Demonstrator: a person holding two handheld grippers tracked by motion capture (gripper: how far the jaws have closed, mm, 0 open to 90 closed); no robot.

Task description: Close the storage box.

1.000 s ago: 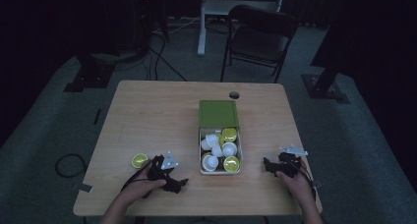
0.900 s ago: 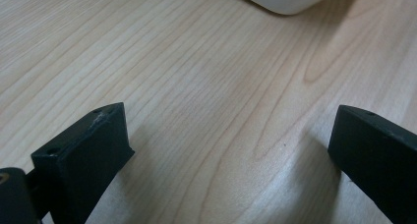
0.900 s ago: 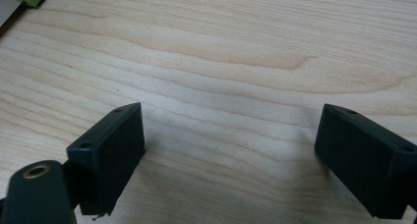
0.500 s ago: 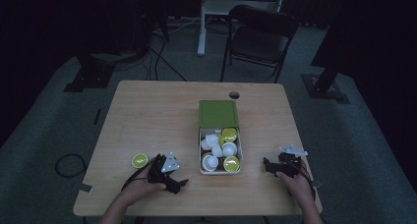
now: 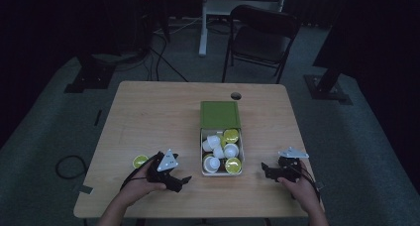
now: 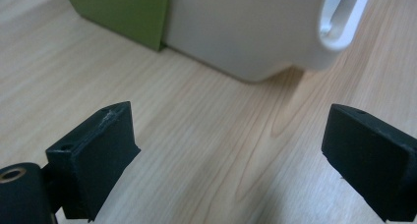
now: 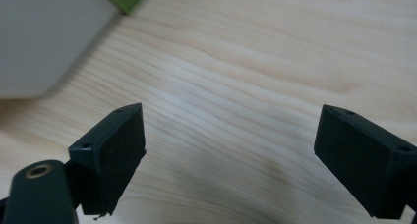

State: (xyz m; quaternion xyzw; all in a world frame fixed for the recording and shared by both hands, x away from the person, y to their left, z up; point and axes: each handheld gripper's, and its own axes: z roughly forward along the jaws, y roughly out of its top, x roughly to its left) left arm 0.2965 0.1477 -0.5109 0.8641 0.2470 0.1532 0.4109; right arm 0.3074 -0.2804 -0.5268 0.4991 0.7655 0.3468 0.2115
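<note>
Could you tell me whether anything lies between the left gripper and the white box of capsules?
Nothing visible does: between the open left gripper and the white box lies bare table. The loose green capsule sits behind it, outside that path.

The high view is dim and grainy — the room beyond the table (image 5: 148, 112) falls to near black. Both gripper views are bright and evenly lit, with soft shadows under the white box (image 6: 246, 32) — its near wall is blurred, out of focus close ahead of each gripper.
</note>
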